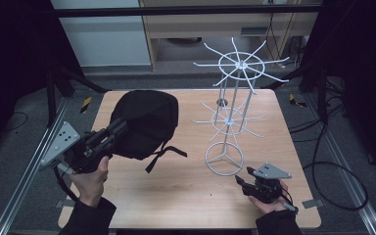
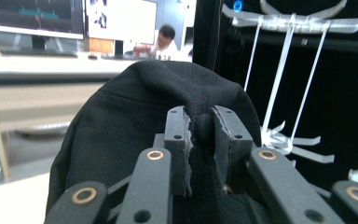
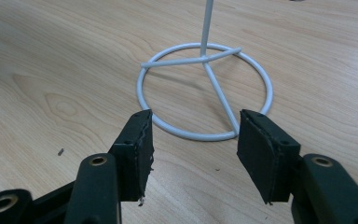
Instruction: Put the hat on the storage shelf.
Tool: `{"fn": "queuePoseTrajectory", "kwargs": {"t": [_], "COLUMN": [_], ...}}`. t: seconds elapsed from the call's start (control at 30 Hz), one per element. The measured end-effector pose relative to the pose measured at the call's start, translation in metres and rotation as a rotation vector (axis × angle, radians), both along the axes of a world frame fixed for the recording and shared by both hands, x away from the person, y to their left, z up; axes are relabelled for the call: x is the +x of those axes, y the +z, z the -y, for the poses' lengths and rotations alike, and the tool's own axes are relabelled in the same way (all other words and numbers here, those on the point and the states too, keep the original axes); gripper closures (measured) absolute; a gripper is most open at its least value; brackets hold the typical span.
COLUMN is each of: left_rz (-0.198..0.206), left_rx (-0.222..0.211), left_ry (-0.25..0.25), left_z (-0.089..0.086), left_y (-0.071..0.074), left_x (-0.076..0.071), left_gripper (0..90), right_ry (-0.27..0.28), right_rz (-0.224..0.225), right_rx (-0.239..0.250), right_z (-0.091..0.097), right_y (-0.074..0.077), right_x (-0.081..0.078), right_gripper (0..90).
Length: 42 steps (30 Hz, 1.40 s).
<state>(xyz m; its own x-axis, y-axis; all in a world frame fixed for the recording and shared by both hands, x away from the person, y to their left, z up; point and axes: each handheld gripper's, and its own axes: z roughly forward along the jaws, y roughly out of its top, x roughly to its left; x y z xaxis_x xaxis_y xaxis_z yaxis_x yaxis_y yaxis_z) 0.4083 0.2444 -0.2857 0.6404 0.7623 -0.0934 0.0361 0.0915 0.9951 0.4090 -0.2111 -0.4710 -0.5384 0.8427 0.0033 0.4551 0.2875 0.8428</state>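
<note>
The left gripper (image 1: pixel 120 128) is clamped on a fold of the soft black fabric cap (image 1: pixel 144 122), lifted off the wooden table (image 1: pixel 186 196), left of the white wire hanging rack (image 1: pixel 235 105). The pinch looks thin, so the cap could slip, or its dangling strap (image 1: pixel 164 154) could snag the rack's 2 tiers of arms. Its long axis seems to run toward the rack's top. The right gripper (image 3: pixel 193 154), jaws apart and empty, hovers just beside the rack's ring base (image 3: pixel 205 91).

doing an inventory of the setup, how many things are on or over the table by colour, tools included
black: 3, the cap, the left tool shut on the cap, and the right tool with its jaws open
white: 1, the wire rack
total: 4
</note>
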Motion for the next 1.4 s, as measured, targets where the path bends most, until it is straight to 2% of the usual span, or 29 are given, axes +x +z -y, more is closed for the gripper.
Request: {"fn": "queuePoseTrajectory", "kwargs": {"t": [0.1,0.13,0.17,0.27,0.4,0.67,0.8,1.1,1.13,1.3,1.4], "left_rz": [0.037,0.037,0.064,0.097,0.127,0.154,0.166,0.137,0.110,0.067,0.040], "left_rx": [-0.036,-0.036,-0.061,-0.102,-0.143,-0.187,-0.181,-0.171,-0.170,-0.167,-0.173], "left_ry": [-0.005,-0.005,-0.008,-0.020,-0.030,-0.055,-0.073,-0.123,-0.140,-0.166,-0.172], "left_z": [0.004,0.004,0.006,0.008,0.009,0.019,0.030,0.054,0.061,0.072,0.072], "left_y": [0.013,0.013,0.021,0.032,0.046,0.067,0.075,0.078,0.075,0.066,0.060], "left_x": [0.000,0.000,-0.001,-0.002,-0.003,0.006,0.008,0.022,0.029,0.041,0.045], "left_gripper": [75.6,75.7,75.6,75.7,75.6,75.7,75.7,75.6,75.6,75.3,74.8], "right_ry": [0.001,-0.001,-0.003,-0.002,-0.001,0.002,0.003,0.007,0.008,0.010,0.011], "right_rz": [0.005,0.005,0.004,0.005,0.007,0.002,0.003,0.004,0.003,0.000,0.001], "right_rx": [-0.005,-0.005,-0.005,-0.008,-0.008,-0.008,-0.013,-0.013,-0.014,-0.010,-0.013], "right_z": [0.000,0.000,0.000,0.001,0.001,0.001,0.001,0.001,0.000,0.000,0.000], "right_y": [0.000,0.000,-0.001,-0.001,-0.001,-0.001,-0.002,-0.002,-0.002,-0.003,-0.003], "right_x": [0.001,0.001,0.001,0.002,0.002,0.002,0.003,0.004,0.004,0.004,0.004], "right_gripper": [45.6,45.6,45.6,45.6,45.7,45.8,45.9,45.9,45.9,45.8,45.8]}}
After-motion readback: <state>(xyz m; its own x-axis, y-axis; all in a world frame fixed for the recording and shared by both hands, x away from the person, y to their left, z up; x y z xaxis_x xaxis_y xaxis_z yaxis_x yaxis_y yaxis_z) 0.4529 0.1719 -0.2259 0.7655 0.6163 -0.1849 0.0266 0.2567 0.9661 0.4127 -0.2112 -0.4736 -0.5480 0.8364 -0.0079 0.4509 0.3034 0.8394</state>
